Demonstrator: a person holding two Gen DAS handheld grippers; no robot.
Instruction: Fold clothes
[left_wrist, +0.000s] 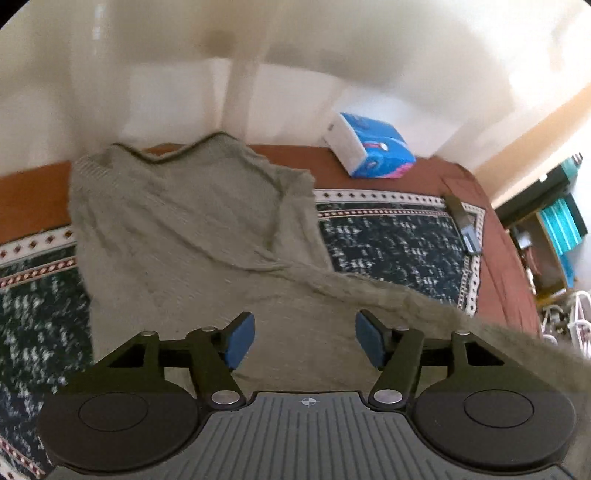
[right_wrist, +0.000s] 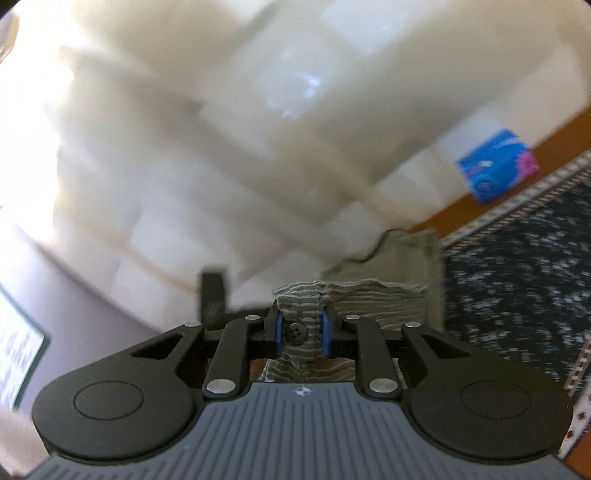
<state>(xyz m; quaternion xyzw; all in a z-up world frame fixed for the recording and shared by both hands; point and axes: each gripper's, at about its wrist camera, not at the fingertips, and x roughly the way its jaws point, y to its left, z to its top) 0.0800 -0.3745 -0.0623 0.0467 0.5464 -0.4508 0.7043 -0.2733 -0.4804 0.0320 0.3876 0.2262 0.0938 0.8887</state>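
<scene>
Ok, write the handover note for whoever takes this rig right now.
Left gripper: open, empty, hovering over the lower part of the grey-green knit sweater.
Right gripper: shut on the sweater's ribbed cuff, sleeve lifted and stretched toward the right.
Sweater body lies spread on the patterned rug; tissue pack and remote sit clear of it.
Done: no finished fold shows.
Left: lay this sleeve across the body, fold the rest.

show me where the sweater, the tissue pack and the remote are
sweater (left_wrist: 177, 229): left wrist view, on its flat body panel.
tissue pack (left_wrist: 373, 147): left wrist view, on its blue printed top.
remote (left_wrist: 463, 223): left wrist view, mid-length on the dark bar; identity uncertain.
</scene>
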